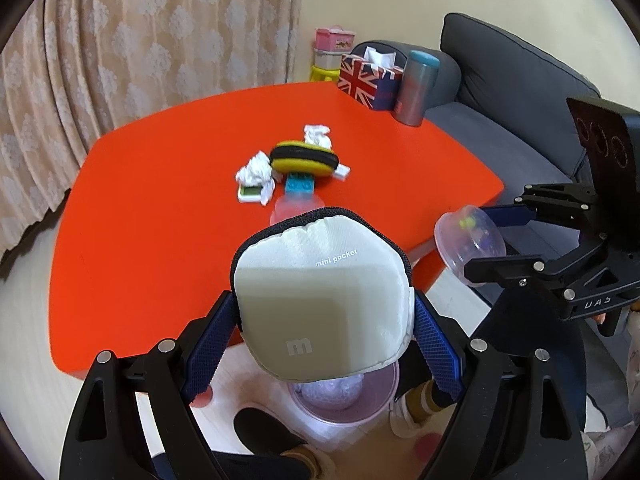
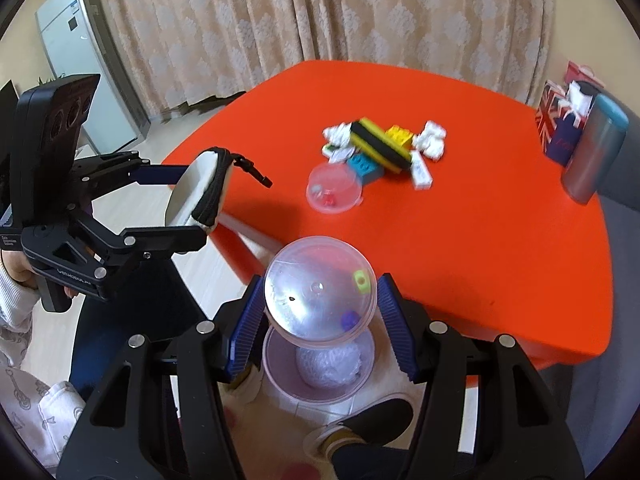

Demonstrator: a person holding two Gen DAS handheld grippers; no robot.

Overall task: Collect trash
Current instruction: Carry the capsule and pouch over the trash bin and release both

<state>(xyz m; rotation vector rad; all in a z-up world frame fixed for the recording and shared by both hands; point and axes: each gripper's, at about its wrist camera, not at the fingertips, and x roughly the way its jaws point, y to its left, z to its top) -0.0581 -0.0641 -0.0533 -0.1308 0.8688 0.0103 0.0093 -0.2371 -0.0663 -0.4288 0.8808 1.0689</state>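
My left gripper (image 1: 326, 316) is shut on a white "mini pocket" zip pouch (image 1: 324, 300), held above a pink trash bin (image 1: 344, 400) on the floor. It also shows in the right wrist view (image 2: 200, 192). My right gripper (image 2: 320, 312) is shut on a clear plastic capsule (image 2: 320, 292) with small coloured bits inside, above the same bin (image 2: 320, 368); the capsule also shows in the left wrist view (image 1: 470, 240). On the red table (image 2: 480, 240) lie crumpled white tissues (image 2: 430, 138), a yellow-black case (image 2: 380, 144), toy bricks (image 2: 364, 164) and another clear capsule (image 2: 334, 192).
A Union Jack tissue box (image 1: 370, 76) and a grey-blue flask (image 1: 416, 88) stand at the table's far corner beside a grey sofa (image 1: 520, 80). Curtains hang behind. A white appliance (image 2: 84, 64) stands at left. A person's feet (image 2: 360, 424) are by the bin.
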